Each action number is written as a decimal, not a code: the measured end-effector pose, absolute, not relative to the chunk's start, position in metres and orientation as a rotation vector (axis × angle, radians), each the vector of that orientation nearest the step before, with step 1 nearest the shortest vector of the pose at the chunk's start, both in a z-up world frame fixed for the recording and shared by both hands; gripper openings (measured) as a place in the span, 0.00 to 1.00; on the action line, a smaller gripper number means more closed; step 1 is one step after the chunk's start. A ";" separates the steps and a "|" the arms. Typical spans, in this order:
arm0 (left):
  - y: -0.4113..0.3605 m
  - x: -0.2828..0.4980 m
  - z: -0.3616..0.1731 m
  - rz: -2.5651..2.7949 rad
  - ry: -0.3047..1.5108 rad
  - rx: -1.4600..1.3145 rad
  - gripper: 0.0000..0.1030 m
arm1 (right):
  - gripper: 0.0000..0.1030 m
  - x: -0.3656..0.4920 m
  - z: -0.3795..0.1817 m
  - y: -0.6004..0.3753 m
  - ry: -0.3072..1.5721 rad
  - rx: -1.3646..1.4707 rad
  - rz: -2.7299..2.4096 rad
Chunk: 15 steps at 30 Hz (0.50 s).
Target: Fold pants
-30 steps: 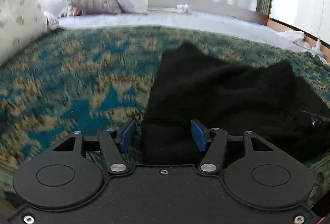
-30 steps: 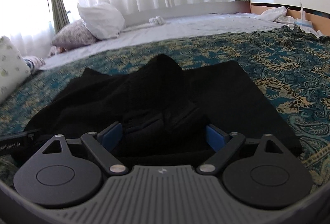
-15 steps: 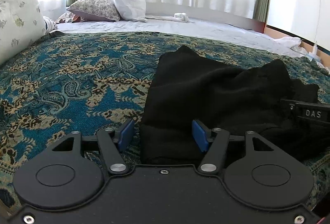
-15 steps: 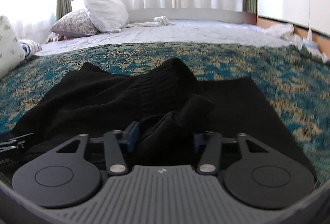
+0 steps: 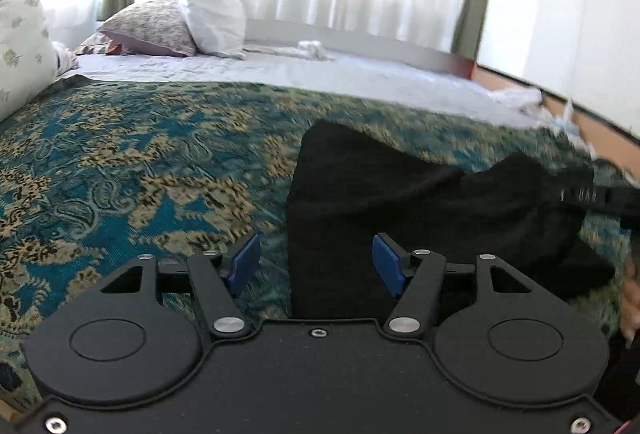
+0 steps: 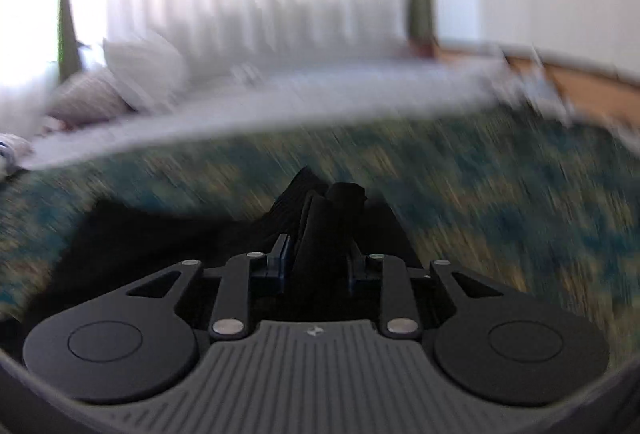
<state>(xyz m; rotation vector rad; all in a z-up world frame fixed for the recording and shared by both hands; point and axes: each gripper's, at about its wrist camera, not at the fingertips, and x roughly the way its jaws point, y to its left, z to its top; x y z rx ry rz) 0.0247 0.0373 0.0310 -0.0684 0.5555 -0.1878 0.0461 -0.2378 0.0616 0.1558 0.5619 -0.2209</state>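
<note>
Black pants (image 5: 400, 194) lie on a teal and tan patterned bedspread (image 5: 140, 162). My left gripper (image 5: 316, 264) is open, its blue pads on either side of the pants' near left edge. My right gripper (image 6: 318, 258) is shut on a bunch of the black pants (image 6: 332, 218) and holds it raised above the rest of the cloth; this view is blurred by motion. The right gripper's tip also shows at the right edge of the left wrist view (image 5: 600, 196).
Pillows (image 5: 212, 18) rest on a white sheet (image 5: 320, 74) at the head of the bed, under curtained windows. Another patterned pillow (image 5: 20, 42) stands at the far left. A wooden floor strip (image 5: 600, 130) and white clutter lie at the right.
My right gripper closed on a bunch of the pants and lifted it. My left gripper stayed open over the pants' left edge, shifting only slightly.
</note>
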 end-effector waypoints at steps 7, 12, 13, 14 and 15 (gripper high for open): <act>0.028 0.021 0.018 -0.202 0.589 -0.028 0.59 | 0.34 0.003 0.033 -0.294 0.521 0.497 -0.202; 0.025 0.021 0.020 -0.201 0.594 -0.005 0.59 | 0.32 0.000 0.033 -0.283 0.483 0.360 -0.288; 0.024 0.021 0.020 -0.199 0.594 0.005 0.59 | 0.33 -0.001 0.032 -0.280 0.483 0.337 -0.288; 0.023 0.021 0.020 -0.197 0.596 0.013 0.59 | 0.35 0.000 0.031 -0.279 0.492 0.313 -0.289; 0.023 0.022 0.020 -0.196 0.600 0.017 0.59 | 0.35 0.001 0.030 -0.278 0.500 0.289 -0.290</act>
